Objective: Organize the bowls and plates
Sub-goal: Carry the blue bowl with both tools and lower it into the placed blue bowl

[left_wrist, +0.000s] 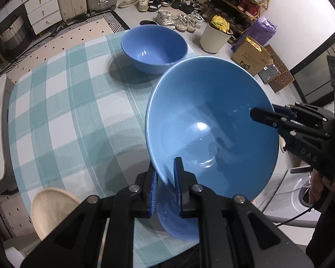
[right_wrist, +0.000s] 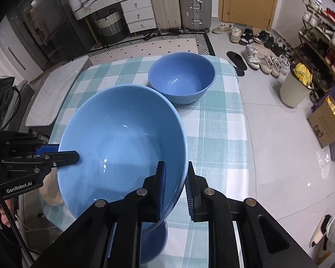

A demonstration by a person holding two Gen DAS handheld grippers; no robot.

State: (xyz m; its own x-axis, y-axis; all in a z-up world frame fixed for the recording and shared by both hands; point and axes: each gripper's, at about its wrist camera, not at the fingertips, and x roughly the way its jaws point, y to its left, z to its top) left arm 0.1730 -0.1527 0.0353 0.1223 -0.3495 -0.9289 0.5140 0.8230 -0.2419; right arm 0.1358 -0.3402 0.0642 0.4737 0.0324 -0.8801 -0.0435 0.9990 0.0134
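Left wrist, bowl rim between jaws

The right gripper has its jaws clamped on the near rim of a large blue bowl, held tilted above the checked tabletop. The left gripper grips the bowl's opposite rim. A second blue bowl stands upright near the tabletop's far edge.

Checked cloth bare btwn held bowl & far bowl; only far bowl blocks.
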